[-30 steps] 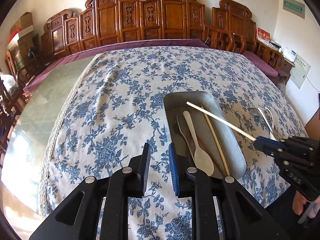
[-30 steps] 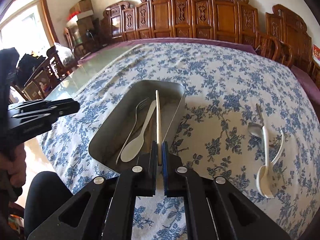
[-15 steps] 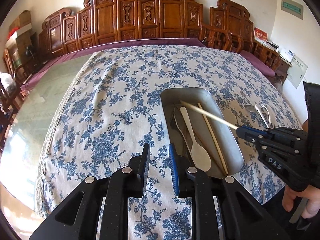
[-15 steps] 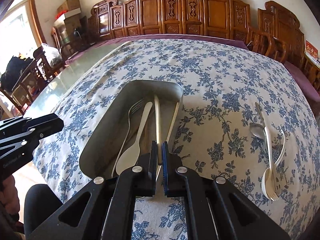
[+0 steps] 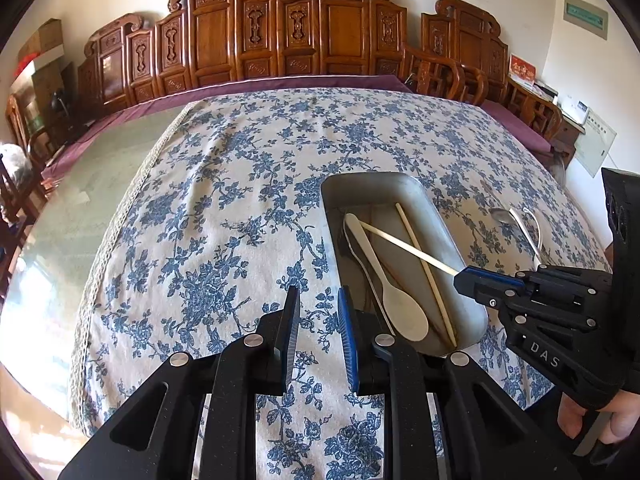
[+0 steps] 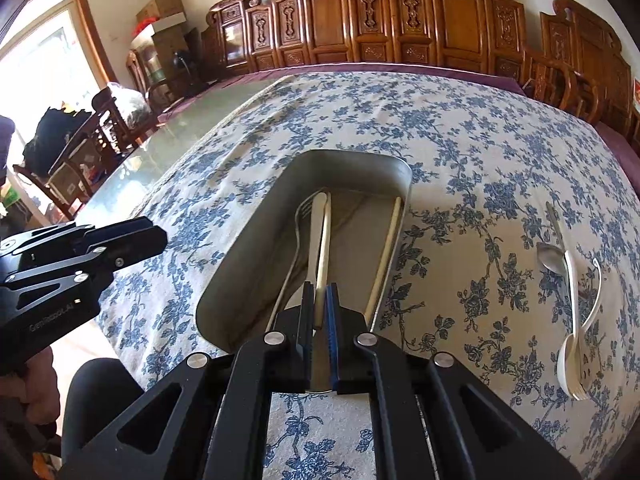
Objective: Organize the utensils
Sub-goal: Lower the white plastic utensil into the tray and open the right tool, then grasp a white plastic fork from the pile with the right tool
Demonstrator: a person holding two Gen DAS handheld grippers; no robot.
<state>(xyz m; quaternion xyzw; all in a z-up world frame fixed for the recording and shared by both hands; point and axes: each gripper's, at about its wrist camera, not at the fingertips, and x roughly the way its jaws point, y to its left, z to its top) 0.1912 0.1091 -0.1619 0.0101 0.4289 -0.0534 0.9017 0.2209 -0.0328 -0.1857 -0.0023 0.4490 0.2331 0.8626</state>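
Observation:
A metal tray point(image 5: 372, 176) point(image 6: 352, 154) on the flowered cloth holds a pale wooden spoon point(image 5: 400, 304), a metal fork point(image 6: 302, 210) and a chopstick point(image 5: 424, 264) along its right wall. A second chopstick point(image 5: 404, 244) point(image 6: 323, 248) slants across the spoon's handle, far end down in the tray. Its near end lies between the jaws of my right gripper point(image 6: 319, 286) point(image 5: 460, 278), which are opening; the pads stand slightly off it. My left gripper point(image 5: 318, 292) point(image 6: 160, 236) hovers left of the tray, slightly open with nothing in it.
To the right of the tray lie a metal spoon point(image 6: 552, 258) point(image 5: 500, 214) and white plastic cutlery point(image 6: 572, 340) on the cloth. Bare glass tabletop point(image 5: 80, 200) runs along the left. Carved wooden chairs point(image 5: 340, 40) line the far edge.
My right gripper came in over the tray and lowered the chopstick until its far end rests inside. Its jaws have parted a little. The left gripper stayed put.

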